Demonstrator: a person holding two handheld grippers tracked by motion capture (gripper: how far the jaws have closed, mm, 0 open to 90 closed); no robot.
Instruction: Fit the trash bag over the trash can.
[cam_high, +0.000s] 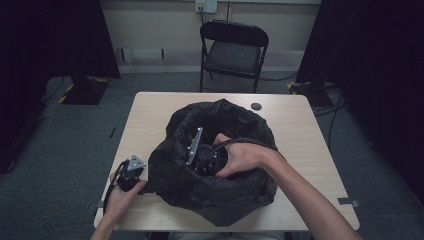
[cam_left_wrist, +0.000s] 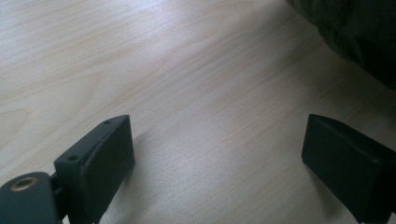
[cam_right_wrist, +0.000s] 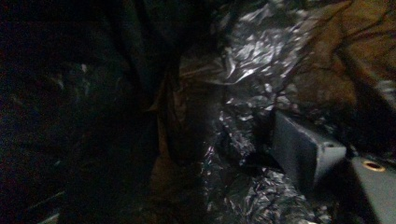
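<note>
A large black plastic bag (cam_high: 220, 192) lies open and crumpled in the middle of the light wooden table (cam_high: 300, 135). My right gripper (cam_high: 204, 156) reaches down into the bag's mouth, its grey plate showing at the rim. In the right gripper view its right jaw stands far to the side against shiny crumpled bag film (cam_right_wrist: 252, 70); the left jaw is lost in the dark, and I see nothing pinched in the right gripper (cam_right_wrist: 196, 158). My left gripper (cam_high: 131, 172) rests left of the bag. This left gripper (cam_left_wrist: 217, 154) is open over bare table wood (cam_left_wrist: 187, 70), with the bag's edge (cam_left_wrist: 364, 37) beyond.
A black folding chair (cam_high: 234, 50) stands behind the table's far edge. A small dark round disc (cam_high: 256, 106) lies on the far part of the tabletop. Dark curtains hang at both sides, and cables (cam_high: 330, 105) trail on the floor at the right.
</note>
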